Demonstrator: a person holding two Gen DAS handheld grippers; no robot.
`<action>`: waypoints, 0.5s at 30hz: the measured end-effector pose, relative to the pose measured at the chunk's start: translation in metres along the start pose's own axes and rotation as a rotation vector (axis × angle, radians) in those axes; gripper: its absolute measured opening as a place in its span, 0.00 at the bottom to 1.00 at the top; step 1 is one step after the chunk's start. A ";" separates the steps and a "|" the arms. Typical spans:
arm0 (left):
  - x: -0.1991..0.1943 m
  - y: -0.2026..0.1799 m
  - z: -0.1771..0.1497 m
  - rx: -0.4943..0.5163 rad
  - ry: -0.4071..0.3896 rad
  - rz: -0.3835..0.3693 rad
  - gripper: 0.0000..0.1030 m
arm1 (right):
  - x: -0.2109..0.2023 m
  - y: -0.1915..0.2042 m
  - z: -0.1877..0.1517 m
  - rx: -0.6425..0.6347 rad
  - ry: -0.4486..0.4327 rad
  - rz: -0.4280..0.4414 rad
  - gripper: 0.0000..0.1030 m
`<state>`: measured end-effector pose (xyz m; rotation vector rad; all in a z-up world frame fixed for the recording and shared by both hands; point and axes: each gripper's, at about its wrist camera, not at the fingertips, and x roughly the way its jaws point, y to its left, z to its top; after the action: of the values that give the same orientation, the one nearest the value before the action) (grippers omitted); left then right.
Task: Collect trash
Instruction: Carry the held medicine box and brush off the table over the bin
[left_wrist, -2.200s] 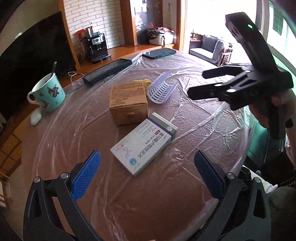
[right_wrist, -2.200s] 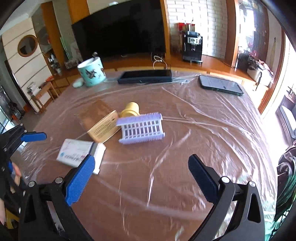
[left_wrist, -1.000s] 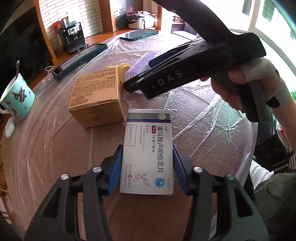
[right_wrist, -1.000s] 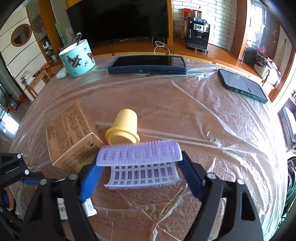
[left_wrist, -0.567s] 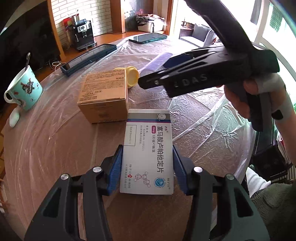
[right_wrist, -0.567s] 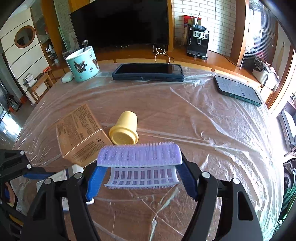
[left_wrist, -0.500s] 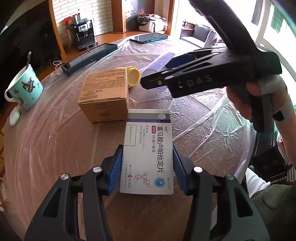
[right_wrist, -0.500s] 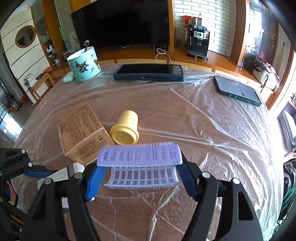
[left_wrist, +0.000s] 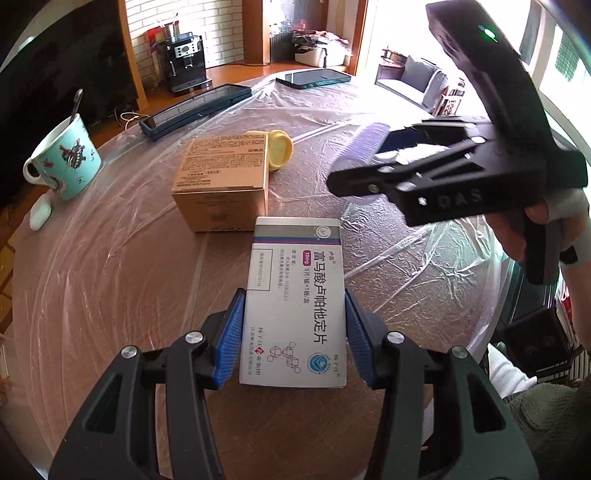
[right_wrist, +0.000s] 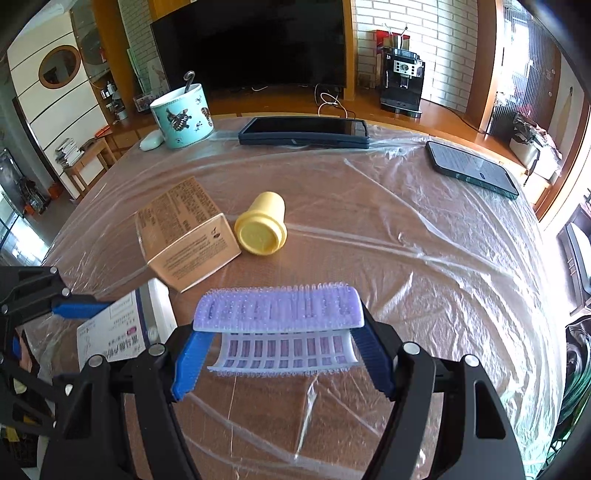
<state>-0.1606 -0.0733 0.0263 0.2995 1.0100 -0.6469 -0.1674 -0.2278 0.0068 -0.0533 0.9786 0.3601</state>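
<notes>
While clamped in the left gripper (left_wrist: 293, 332), medicine box (left_wrist: 297, 295) stayed closed, contents unseen. Right gripper (right_wrist: 279, 350) pinched purple hair roller (right_wrist: 279, 314). Spoon, seemingly, stood in mug (right_wrist: 183, 116).

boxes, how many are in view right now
2. A white medicine box is clamped in the left claw. A brown box sits on the table just beyond it, beside a yellow cup. None seems hidden.

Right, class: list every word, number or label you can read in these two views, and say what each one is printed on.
"富马酸卢帕他定片": large print on the white medicine box clamped in the left gripper.
"10mg": pink tag on that box.
"DAS": side of the right gripper, which holds the purple spiked roller.
Brown carton: dense print, too small to read.
Phone screen: blurred, unreadable.
</notes>
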 end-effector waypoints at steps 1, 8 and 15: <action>-0.001 0.000 -0.001 -0.006 -0.004 0.003 0.51 | -0.002 0.000 -0.002 -0.001 -0.003 0.002 0.69; -0.007 -0.003 -0.007 -0.038 -0.025 0.017 0.51 | -0.018 0.008 -0.020 -0.021 -0.019 0.022 0.69; -0.016 -0.012 -0.015 -0.054 -0.049 0.042 0.51 | -0.036 0.013 -0.035 -0.029 -0.039 0.040 0.69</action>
<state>-0.1841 -0.0697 0.0329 0.2557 0.9699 -0.5857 -0.2176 -0.2324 0.0178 -0.0528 0.9370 0.4107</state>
